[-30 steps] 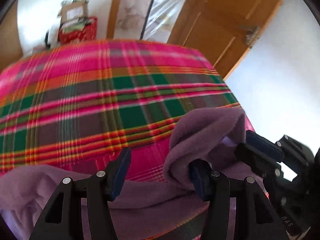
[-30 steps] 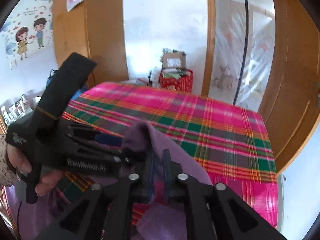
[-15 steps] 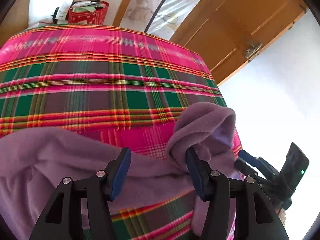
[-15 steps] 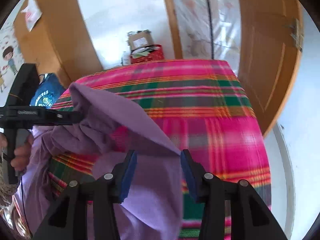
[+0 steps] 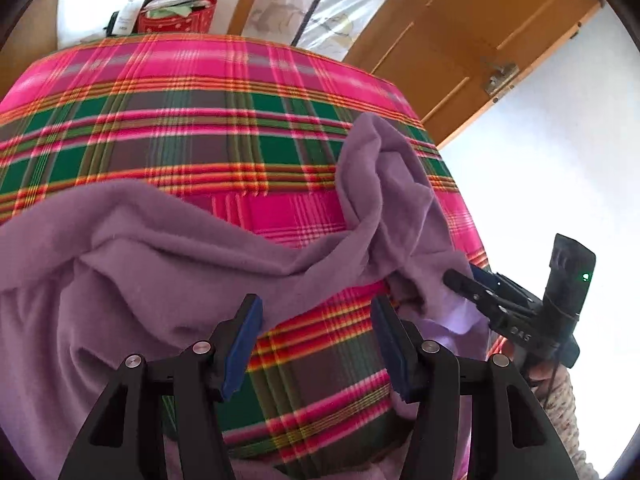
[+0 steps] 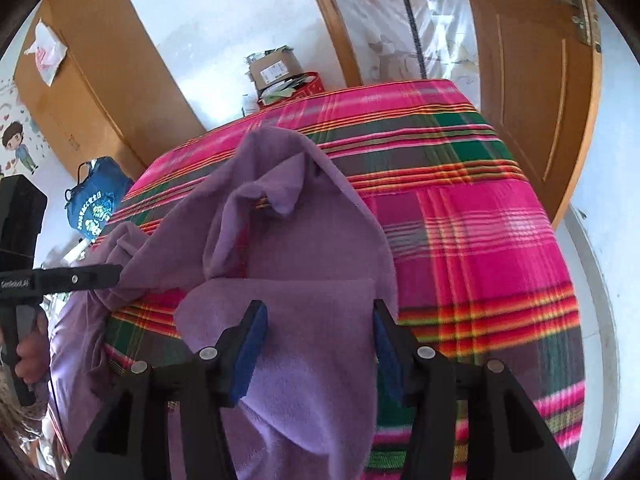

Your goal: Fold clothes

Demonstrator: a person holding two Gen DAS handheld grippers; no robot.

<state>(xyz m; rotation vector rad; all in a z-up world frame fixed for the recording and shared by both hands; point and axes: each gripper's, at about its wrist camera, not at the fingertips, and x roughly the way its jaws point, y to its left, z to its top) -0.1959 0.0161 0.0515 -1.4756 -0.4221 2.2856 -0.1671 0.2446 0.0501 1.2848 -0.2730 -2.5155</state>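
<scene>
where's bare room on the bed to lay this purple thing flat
The far half of the plaid blanket is bare, from the purple garment up to the red basket, and so is the door-side strip in the right wrist view. The near edge is crowded with bunched cloth.

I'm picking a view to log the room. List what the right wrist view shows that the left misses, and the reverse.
Right wrist only: blue bag, cartoon wall sticker, wooden cabinet.
Left wrist only: the right hand-held gripper from outside, with a green light.
Both: purple garment, plaid cloth, red basket, wooden door.
</scene>
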